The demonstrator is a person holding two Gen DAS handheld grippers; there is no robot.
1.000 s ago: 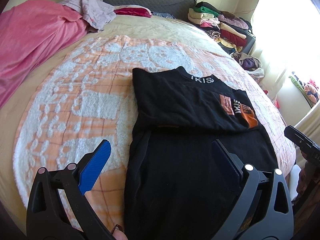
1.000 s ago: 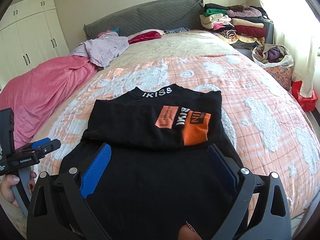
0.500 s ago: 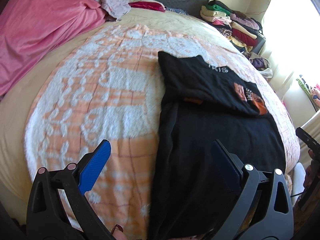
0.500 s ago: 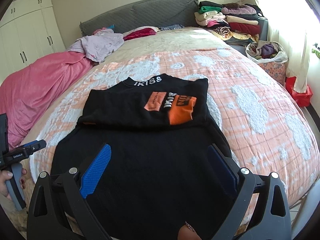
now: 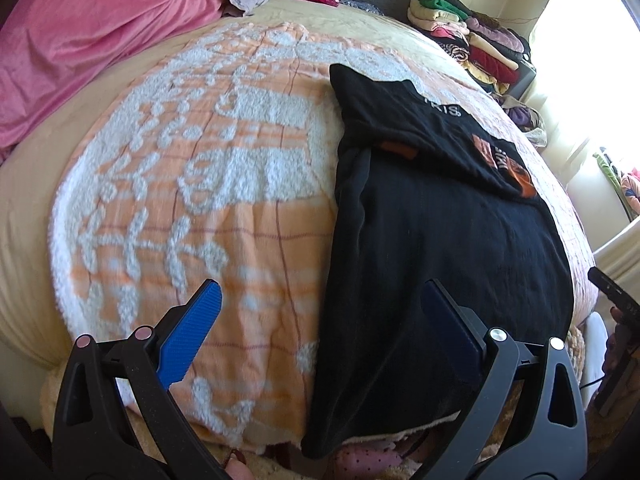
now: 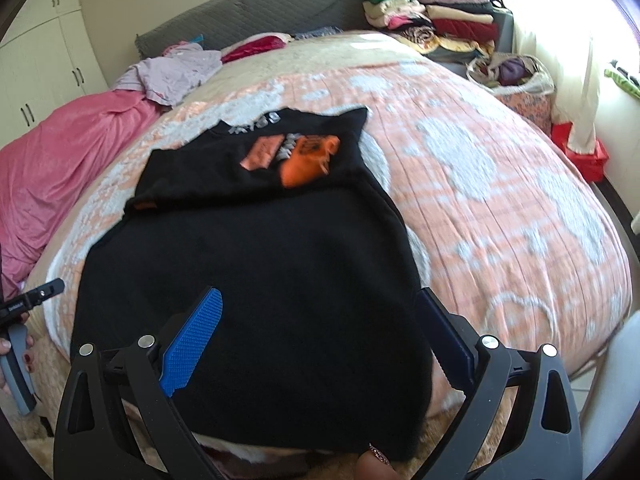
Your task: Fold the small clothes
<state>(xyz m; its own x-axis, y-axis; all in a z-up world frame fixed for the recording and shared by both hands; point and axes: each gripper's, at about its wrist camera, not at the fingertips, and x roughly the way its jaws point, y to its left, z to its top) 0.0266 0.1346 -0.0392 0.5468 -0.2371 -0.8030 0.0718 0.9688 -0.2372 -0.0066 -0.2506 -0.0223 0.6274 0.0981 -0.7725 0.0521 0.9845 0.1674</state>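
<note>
Your left gripper (image 5: 320, 312) is spread wide with nothing between its blue pads (image 5: 192, 332); it hangs above the near edge of the bed (image 5: 24, 216), with one finger over the orange-and-white blanket (image 5: 208, 152) and the other over the black shirt (image 5: 440, 248). Your right gripper (image 6: 320, 320) is just as wide open and empty, poised over the lower part of the same shirt (image 6: 256, 272).

The shirt lies flat on the blanket, toward the right side of the bed in your left view. Its upper part is folded down over the body, so the collar with white lettering (image 5: 444, 109) and the orange print (image 6: 296, 152) face up on the far half. The lower hem drapes over the bed's near edge. A small orange patch (image 5: 398, 151) shows at the fold on the shirt's left edge.

In your right view the left gripper's handle (image 6: 18, 352) shows at the far left, held by your hand (image 6: 16, 356); in your left view part of the right gripper (image 5: 614, 300) sits at the far right edge.

Away from the shirt, a pink cover (image 5: 80, 40) is bunched on the bed's left side, a pale lilac garment (image 6: 176, 72) lies near the grey headboard (image 6: 256, 12), and a stack of folded clothes (image 6: 432, 20) sits beyond the bed's far right corner.
</note>
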